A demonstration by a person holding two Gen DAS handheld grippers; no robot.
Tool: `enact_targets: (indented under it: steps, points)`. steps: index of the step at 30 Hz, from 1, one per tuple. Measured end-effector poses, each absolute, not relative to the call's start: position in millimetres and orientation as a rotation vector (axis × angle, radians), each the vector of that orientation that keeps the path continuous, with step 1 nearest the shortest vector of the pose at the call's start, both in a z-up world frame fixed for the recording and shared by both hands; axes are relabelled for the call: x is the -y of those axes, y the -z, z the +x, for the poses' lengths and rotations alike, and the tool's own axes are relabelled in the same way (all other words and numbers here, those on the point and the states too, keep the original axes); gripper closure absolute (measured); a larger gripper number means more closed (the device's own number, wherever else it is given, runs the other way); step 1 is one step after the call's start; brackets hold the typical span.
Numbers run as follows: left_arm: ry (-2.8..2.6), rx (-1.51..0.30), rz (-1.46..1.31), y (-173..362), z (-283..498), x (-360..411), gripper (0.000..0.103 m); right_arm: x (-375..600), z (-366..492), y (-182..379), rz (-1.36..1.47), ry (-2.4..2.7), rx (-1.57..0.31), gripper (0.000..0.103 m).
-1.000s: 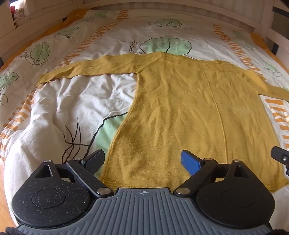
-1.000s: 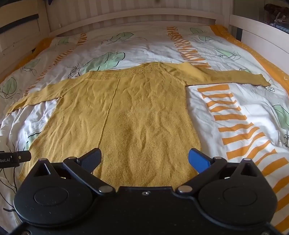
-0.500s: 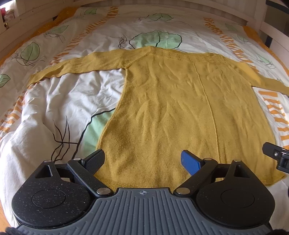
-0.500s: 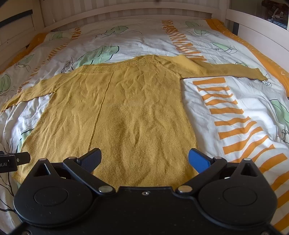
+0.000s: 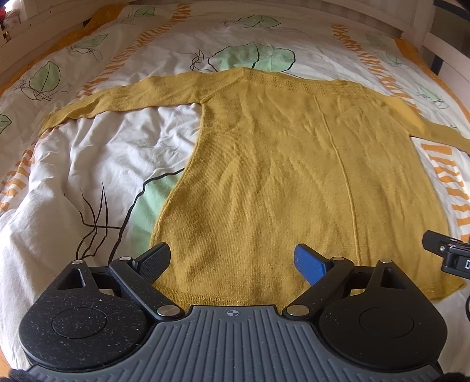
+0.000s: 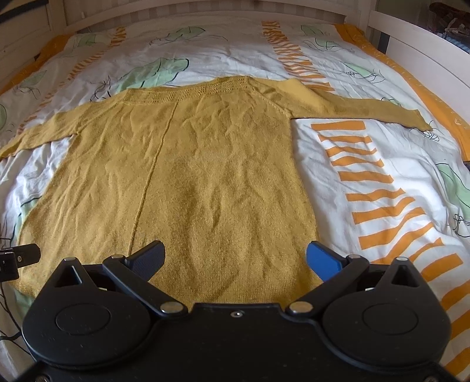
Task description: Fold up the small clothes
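Note:
A mustard-yellow knitted sweater [image 5: 279, 176] lies flat on the bed, sleeves spread out to both sides, hem nearest me; it also shows in the right wrist view [image 6: 205, 176]. My left gripper [image 5: 232, 260] is open and empty above the hem's left part. My right gripper [image 6: 235, 257] is open and empty above the hem's right part. A tip of the right gripper shows at the right edge of the left wrist view [image 5: 446, 252]. A tip of the left gripper shows at the left edge of the right wrist view [image 6: 17, 257].
The sweater lies on a white duvet [image 5: 88, 164] with green leaf prints and orange stripes [image 6: 382, 199]. A white bed frame runs along the far end [image 6: 205, 11] and the right side [image 6: 426, 50].
Both grippers have moved forward and lower toward the sweater's hem, so the sweater fills more of each view. Both stay open.

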State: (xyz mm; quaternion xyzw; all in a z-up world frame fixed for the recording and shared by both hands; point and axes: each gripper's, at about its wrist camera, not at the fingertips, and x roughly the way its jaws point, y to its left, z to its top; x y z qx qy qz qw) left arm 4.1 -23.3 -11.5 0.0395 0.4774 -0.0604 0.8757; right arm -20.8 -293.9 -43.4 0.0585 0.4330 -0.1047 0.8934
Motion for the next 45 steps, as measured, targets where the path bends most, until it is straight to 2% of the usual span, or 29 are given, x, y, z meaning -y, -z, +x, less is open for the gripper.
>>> enact_targets:
  steps: [45]
  points:
    - [0.113,-1.03,0.074,22,12,17,0.011,286,-4,53,0.121,0.212,-0.989,0.001]
